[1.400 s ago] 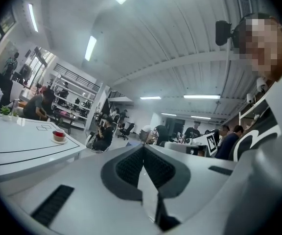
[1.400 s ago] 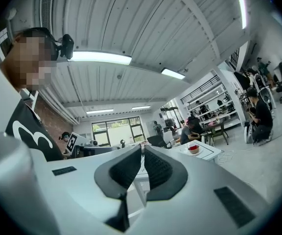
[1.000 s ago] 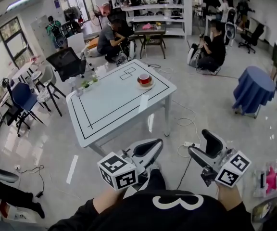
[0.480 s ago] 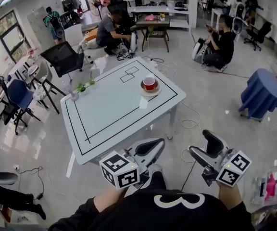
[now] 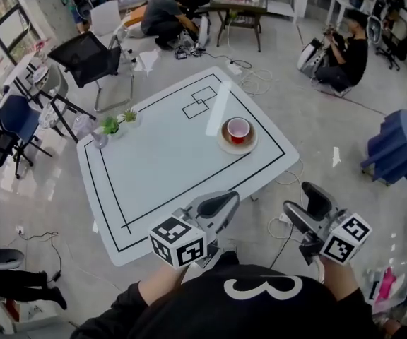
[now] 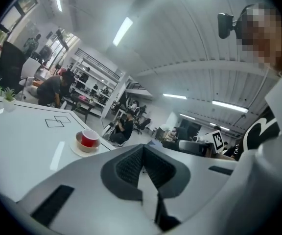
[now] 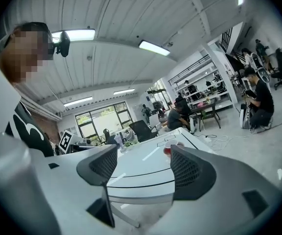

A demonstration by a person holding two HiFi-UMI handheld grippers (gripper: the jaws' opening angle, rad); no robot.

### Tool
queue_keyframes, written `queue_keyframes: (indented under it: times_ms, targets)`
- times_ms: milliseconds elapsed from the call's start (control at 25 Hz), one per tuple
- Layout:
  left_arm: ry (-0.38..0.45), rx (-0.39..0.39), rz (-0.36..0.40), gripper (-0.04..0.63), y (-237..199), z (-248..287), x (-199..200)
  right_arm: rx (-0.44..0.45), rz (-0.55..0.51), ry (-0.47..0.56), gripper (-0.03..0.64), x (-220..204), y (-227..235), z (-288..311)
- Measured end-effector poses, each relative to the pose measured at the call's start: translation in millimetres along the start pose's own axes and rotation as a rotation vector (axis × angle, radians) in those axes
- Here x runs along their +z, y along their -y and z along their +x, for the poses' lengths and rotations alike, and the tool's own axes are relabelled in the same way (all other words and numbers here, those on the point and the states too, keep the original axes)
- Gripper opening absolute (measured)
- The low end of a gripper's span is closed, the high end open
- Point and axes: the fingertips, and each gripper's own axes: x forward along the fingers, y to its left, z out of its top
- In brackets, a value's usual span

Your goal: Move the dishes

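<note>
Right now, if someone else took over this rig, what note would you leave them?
Left gripper: shut, empty, above the near edge of the white table.
Right gripper: jaws apart and just closing slightly, nothing between them, off the table's near corner.
Dishes: the red cup stands on its saucer on the table's far right side, well clear of both grippers.
Done: no dish gripped yet.
Left: reach the cup and saucer, grip them and move them.

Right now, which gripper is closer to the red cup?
Left. The left gripper is at the near edge of the table, the red cup beyond it; the right gripper hangs off past its corner.
</note>
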Motion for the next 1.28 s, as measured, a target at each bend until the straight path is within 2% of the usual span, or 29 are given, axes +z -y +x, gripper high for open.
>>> queue_keyframes:
  times_ms: [280, 520, 880, 1280]
  targets:
    - [-0.013, 0.055, -0.048, 0.003, -61, 19, 7, 0.024, 0.019, -0.062, 0.324, 4, 27, 65]
    - [-0.030, 0.085, -0.043, 0.003, -79, 29, 9, 0.043, 0.029, -0.080, 0.313, 7, 45, 89]
    - [-0.038, 0.187, -0.046, 0.003, -109, 44, 19, 0.112, 0.046, -0.110, 0.301, 17, 80, 136]
    - [-0.009, 0.310, -0.089, 0.003, -146, 68, 35, 0.173, 0.043, -0.239, 0.284, 12, 133, 195]
